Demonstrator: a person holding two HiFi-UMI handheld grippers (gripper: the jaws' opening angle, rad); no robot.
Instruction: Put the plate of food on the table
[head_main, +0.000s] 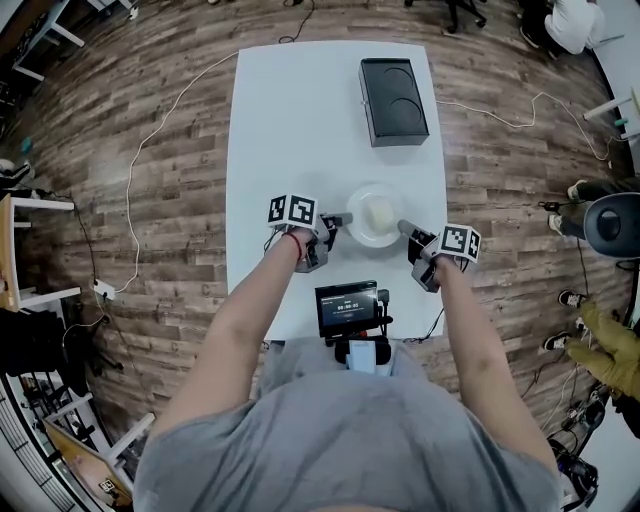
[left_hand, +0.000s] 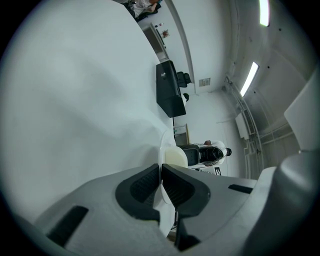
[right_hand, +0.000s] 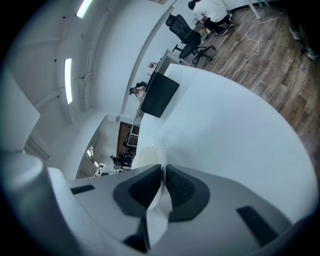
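The white table (head_main: 290, 130) fills the middle of the head view, with a flat black appliance (head_main: 393, 100) at its far end, well apart from the work; the white plate (head_main: 358, 234) is over the near part of the table, between the two grippers, and a pale block of food (head_main: 381, 212) lies on it; each gripper takes one side of the rim, I think so that the plate keeps level and the food does not slide; the left gripper (head_main: 343, 219) and the right gripper (head_main: 405, 229) both have their pads pinched on the thin edge; both forearms reach forward, wrists turned inward; whether the plate touches the table I cannot tell.
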